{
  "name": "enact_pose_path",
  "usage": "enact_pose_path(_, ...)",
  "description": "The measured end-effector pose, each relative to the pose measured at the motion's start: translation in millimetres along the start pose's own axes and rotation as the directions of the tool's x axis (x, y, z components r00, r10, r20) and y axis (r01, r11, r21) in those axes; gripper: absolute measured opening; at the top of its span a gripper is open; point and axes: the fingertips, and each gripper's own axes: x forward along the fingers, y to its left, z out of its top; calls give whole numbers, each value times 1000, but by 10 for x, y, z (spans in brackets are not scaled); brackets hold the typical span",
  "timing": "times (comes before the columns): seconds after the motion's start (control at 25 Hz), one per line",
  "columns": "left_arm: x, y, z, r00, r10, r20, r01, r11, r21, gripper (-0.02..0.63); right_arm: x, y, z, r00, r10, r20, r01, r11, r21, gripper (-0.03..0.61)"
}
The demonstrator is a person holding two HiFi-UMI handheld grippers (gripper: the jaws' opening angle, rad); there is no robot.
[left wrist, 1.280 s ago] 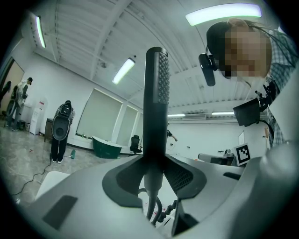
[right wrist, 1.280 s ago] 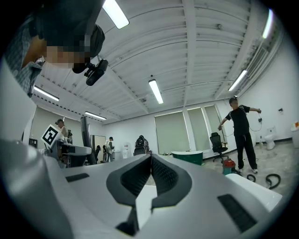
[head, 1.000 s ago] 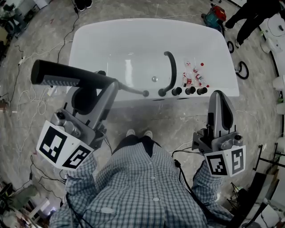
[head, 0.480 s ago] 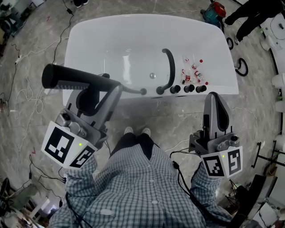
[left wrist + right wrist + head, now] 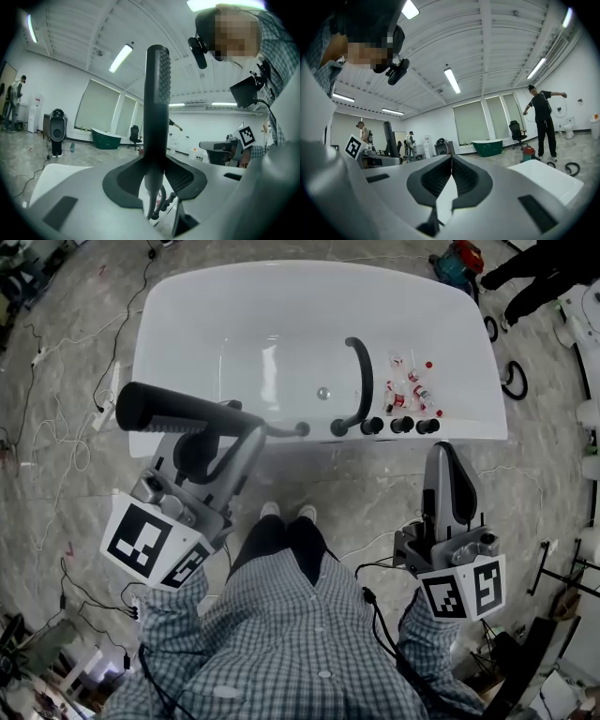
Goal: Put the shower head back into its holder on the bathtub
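A dark stick-shaped shower head (image 5: 173,409) is clamped crosswise in my left gripper (image 5: 246,427), held in the air near the white bathtub's (image 5: 197,334) front rim; its hose runs right to a fitting (image 5: 302,429) on the rim. In the left gripper view the shower head (image 5: 157,108) stands upright between the jaws, its nozzle face turned right. My right gripper (image 5: 448,457) hangs shut and empty in front of the tub, below the black knobs (image 5: 400,426). A black curved spout (image 5: 357,385) arches over the rim. In the right gripper view the jaws (image 5: 451,165) meet.
Small red-and-white bottles (image 5: 409,390) lie on the tub's right ledge. Cables (image 5: 56,442) trail over the marble floor at the left. A person (image 5: 544,277) and a red vacuum (image 5: 457,268) stand beyond the tub at the top right. My feet (image 5: 286,513) are close to the tub front.
My left gripper has carried the shower head right and a little toward the tub. The right gripper has stayed shut and drifted slightly left.
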Motion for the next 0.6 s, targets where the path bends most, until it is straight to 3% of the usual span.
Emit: enact_pose_path(0.6, 348, 35, -591, 997, 12, -77, -13, 1000, -12, 129, 56, -236, -392, 998, 8, -69, -6, 999, 31, 15)
